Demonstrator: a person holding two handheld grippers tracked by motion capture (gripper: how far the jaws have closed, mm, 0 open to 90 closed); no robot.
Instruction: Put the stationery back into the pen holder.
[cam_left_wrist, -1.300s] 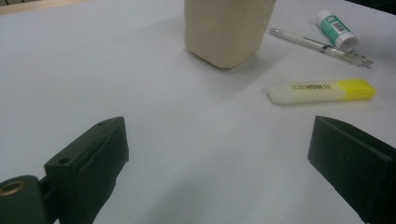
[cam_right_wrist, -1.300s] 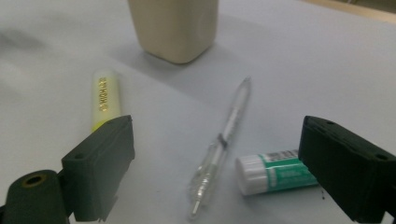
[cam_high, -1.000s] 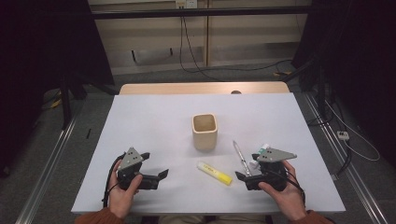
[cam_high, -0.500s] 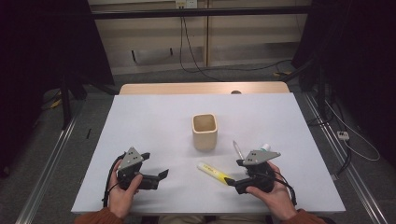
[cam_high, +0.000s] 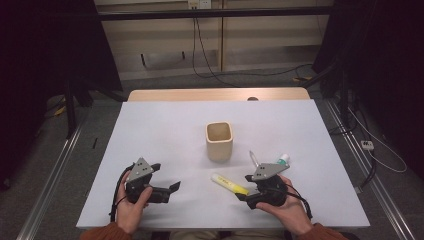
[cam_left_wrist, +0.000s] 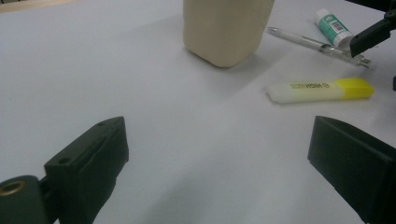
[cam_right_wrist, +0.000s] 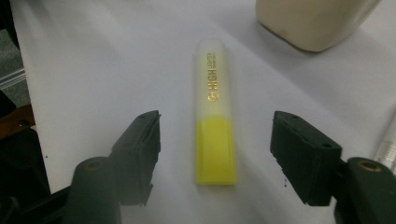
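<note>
A white tabletop (cam_high: 165, 135) stands on a grey floor (cam_high: 75, 165), with dark curtains at both sides and cables trailing along the far wall. Near the middle sits a cream square cup (cam_high: 219, 141); its inside looks empty from the high view. In front of it lies a yellow highlighter (cam_right_wrist: 215, 112) marked "HIGH". The right tool (cam_right_wrist: 215, 154) has its jaws on either side of the yellow cap, apart from it, having just been closing. A white pen (cam_left_wrist: 317, 44) and a small green-capped tube (cam_left_wrist: 331, 25) lie near. The left tool (cam_left_wrist: 219, 158) gapes wide over bare tabletop.
</note>
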